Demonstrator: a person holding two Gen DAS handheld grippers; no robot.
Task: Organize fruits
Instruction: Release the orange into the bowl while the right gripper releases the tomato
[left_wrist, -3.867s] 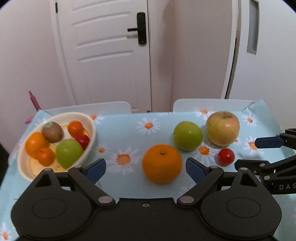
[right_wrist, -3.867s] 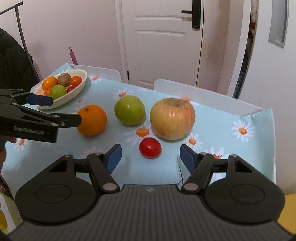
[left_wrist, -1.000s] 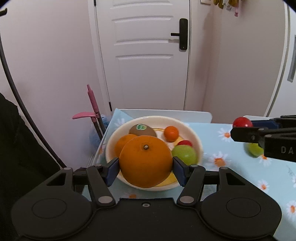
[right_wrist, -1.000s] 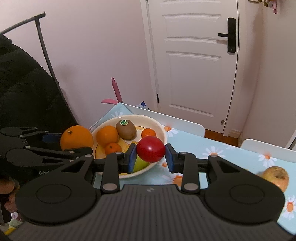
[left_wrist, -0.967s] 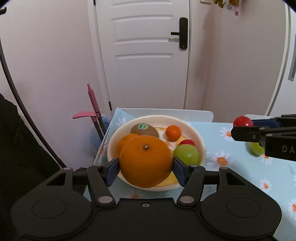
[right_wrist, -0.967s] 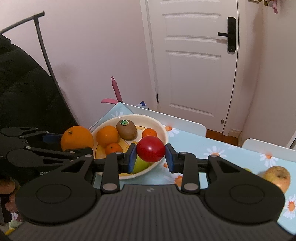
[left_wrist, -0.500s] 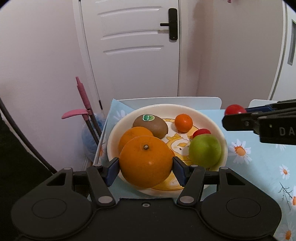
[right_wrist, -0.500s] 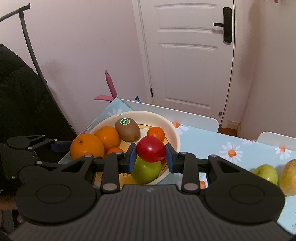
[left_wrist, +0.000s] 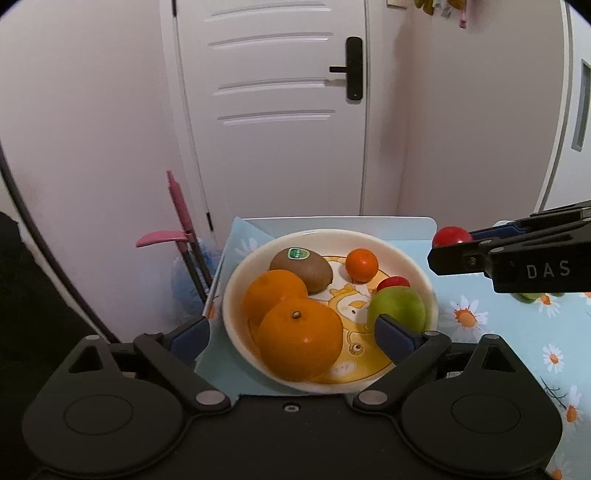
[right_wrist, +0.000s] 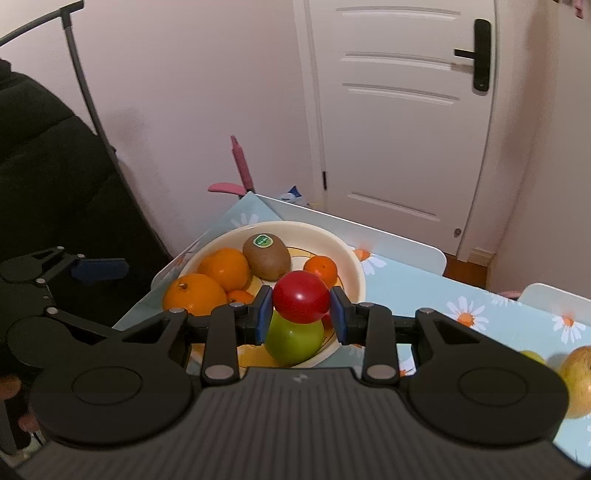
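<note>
Fruits are lying in the bowl (left_wrist: 417, 258); the right gripper (right_wrist: 301, 314) is gripping a red tomato (right_wrist: 301, 302), partly hiding the green apple (right_wrist: 293, 341). Left gripper (left_wrist: 291, 334) is spreading wide around the large orange (left_wrist: 300, 339).

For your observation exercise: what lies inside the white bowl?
White bowl: kiwi, two big oranges, small orange, green apple, half-hidden red fruit. Anything underneath is covered.

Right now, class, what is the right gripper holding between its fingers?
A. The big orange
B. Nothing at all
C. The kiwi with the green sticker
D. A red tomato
D. In the right wrist view the right gripper is shut on the red tomato, held over the bowl; the kiwi and big orange lie in the bowl.
</note>
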